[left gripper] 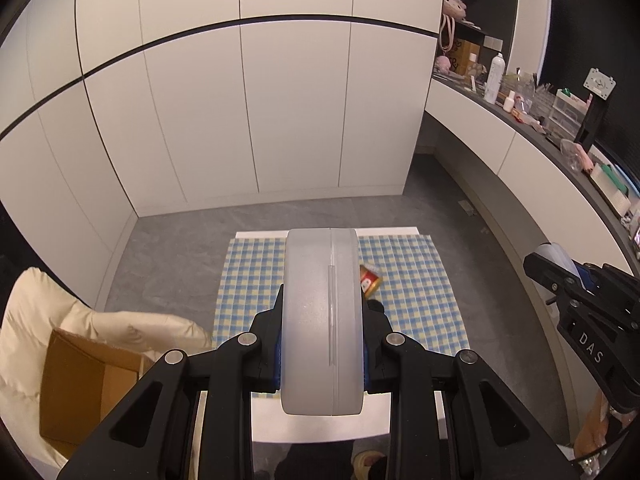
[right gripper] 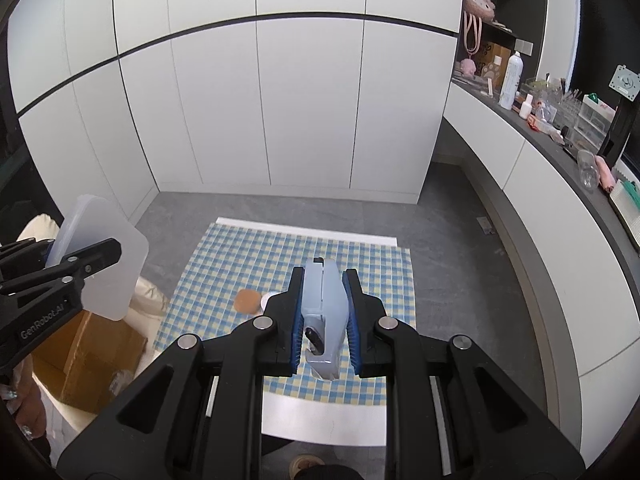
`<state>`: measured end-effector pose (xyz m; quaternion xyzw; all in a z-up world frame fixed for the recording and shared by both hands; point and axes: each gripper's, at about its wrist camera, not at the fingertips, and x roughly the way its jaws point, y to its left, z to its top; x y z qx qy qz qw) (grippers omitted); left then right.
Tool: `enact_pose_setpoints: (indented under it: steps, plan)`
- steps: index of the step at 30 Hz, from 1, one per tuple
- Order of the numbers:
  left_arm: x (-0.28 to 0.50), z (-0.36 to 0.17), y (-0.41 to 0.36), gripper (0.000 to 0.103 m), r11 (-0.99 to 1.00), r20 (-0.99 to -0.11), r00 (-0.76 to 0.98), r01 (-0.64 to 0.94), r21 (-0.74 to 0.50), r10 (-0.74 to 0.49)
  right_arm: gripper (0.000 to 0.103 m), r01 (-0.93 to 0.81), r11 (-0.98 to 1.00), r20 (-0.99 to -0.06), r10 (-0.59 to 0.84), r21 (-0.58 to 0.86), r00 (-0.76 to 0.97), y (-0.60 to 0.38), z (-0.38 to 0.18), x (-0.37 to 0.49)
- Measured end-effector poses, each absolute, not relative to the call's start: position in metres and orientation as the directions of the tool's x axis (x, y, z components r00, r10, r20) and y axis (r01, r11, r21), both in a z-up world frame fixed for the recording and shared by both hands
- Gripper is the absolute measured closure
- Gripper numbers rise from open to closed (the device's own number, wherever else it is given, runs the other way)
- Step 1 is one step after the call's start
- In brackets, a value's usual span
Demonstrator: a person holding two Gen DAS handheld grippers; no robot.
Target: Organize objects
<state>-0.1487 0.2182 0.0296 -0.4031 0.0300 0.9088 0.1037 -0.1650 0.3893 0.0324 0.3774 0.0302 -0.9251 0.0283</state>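
While both hands are hovering above the checked cloth (right gripper: 224, 256), we are carrying a piece in each claw. Our left gripper (left gripper: 322, 340) is clamped on a frosted plastic case (left gripper: 320, 320), held edge-on so its long axis is running straight ahead along the fingers, seam uppermost; in the right wrist view the same case is showing its broad flat face, standing upright at the far left. Our right gripper (right gripper: 323, 320) is squeezed shut on a pale blue tool (right gripper: 324, 312), something like a small stapler or cutter, though we cannot tell which, lying lengthwise between the blue pads (right gripper: 295, 340) with its tip pointing away from us.

The relation we are judging by: the cloth-covered table lies ahead of and below both claws, and both are angled steeply downward toward it. Left on the cloth are a small red and gold box (left gripper: 370, 280), just past the case, and a round brown item (right gripper: 248, 301) beside the right fingers. A cardboard box (left gripper: 80, 384) is sitting off the table on our left, nearer the left hand, and may be where things are going.
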Motion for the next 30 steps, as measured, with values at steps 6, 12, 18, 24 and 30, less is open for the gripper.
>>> enact_pose_setpoints:
  steps: [6, 12, 18, 24, 30]
  plan:
    - [-0.127, 0.022, 0.212, 0.077, -0.977, -0.732, -0.661, -0.213, -0.025, 0.163, 0.084, 0.07, -0.997, -0.72, -0.036, -0.018, -0.693, 0.389, 0.018, -0.143]
    - [-0.099, 0.02, 0.202, 0.077, -0.98, -0.72, -0.675, -0.198, -0.033, 0.161, 0.084, 0.044, -0.999, -0.728, -0.016, -0.02, -0.685, 0.387, 0.007, -0.112]
    - [-0.061, 0.019, 0.194, 0.077, -0.981, -0.703, -0.698, -0.194, 0.006, 0.134, 0.084, 0.02, -1.0, -0.737, -0.001, -0.018, -0.676, 0.383, -0.009, -0.079]
    - [-0.036, 0.012, 0.177, 0.077, -0.985, -0.706, -0.695, -0.169, -0.02, 0.133, 0.084, 0.024, -1.0, -0.75, -0.018, 0.003, -0.661, 0.38, -0.021, -0.047]
    - [-0.012, -0.001, 0.161, 0.077, -0.988, -0.717, -0.686, -0.148, -0.032, 0.126, 0.084, 0.032, -0.999, -0.769, -0.047, 0.035, -0.638, 0.38, -0.033, -0.016]
